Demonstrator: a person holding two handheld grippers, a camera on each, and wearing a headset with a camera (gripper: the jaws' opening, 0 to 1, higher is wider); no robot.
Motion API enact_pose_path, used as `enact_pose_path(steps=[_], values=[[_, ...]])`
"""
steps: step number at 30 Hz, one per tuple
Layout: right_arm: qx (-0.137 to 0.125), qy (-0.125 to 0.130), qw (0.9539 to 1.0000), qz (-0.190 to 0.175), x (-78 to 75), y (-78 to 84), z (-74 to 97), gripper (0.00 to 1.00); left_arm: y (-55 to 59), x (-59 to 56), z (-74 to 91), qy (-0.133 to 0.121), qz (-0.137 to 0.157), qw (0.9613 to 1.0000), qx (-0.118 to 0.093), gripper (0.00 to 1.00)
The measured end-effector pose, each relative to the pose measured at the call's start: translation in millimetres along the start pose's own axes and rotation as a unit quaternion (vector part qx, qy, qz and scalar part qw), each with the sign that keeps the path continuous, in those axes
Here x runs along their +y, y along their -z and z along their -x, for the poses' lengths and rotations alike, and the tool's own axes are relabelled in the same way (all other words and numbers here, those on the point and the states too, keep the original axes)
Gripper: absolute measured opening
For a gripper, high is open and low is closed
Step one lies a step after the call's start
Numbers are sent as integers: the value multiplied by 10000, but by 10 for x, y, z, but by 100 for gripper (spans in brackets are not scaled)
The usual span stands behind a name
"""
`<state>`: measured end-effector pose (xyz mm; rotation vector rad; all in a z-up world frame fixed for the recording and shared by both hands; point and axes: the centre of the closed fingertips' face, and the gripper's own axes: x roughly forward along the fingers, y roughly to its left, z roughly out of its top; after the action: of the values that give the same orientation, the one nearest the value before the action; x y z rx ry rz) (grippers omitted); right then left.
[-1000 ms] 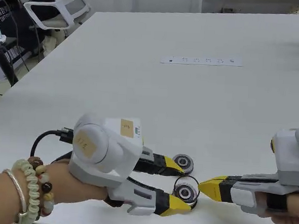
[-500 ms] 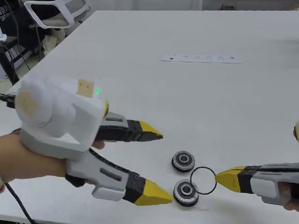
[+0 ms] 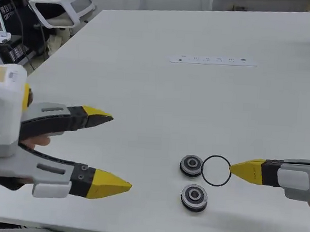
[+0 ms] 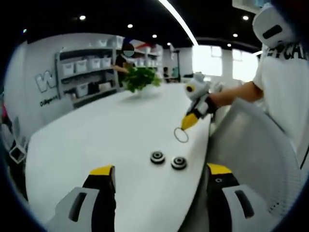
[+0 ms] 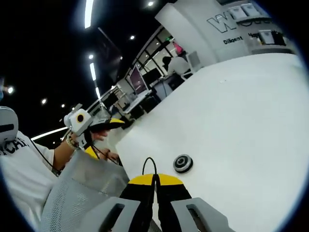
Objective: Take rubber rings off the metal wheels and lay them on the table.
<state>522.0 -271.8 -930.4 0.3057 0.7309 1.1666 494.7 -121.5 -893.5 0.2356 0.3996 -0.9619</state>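
Rubber ring [image 3: 215,185] is pinched in my right gripper [image 3: 231,169], jaws clamped together on its rim, just right of the farther metal wheel [image 3: 191,165]. The nearer metal wheel [image 3: 194,197] lies just beside that wheel, and my left gripper [image 3: 121,152] hangs well to its left, jaws spread wide, holding nothing.

Black rubber ring [image 3: 217,156], dark grey metal wheels [image 3: 191,165] [image 3: 194,197], white table [image 3: 197,108], yellow-tipped hand-held grippers [image 3: 121,152] [image 3: 231,169].
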Motion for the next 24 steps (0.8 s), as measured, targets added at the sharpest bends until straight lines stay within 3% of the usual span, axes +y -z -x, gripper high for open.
enact_pose_path(steps=[5, 12, 17, 20, 24], values=[[-1, -78, 9999, 95, 76, -105, -35, 0, 192, -37, 110, -144, 133, 9996, 178, 79], [180, -220, 9986, 440, 214, -200, -129, 0, 385, -96, 176, -317, 401, 9984, 243, 78], [306, -223, 9974, 614, 256, -258, -225, 0, 379, -74, 170, -378, 525, 9978, 167, 79], [389, -261, 9964, 706, 302, -283, -313, 0, 467, -77, 156, -374, 455, 9976, 361, 81], [580, -297, 9942, 857, 338, -250, -439, 0, 471, -77, 152, -346, 476, 9976, 366, 83]])
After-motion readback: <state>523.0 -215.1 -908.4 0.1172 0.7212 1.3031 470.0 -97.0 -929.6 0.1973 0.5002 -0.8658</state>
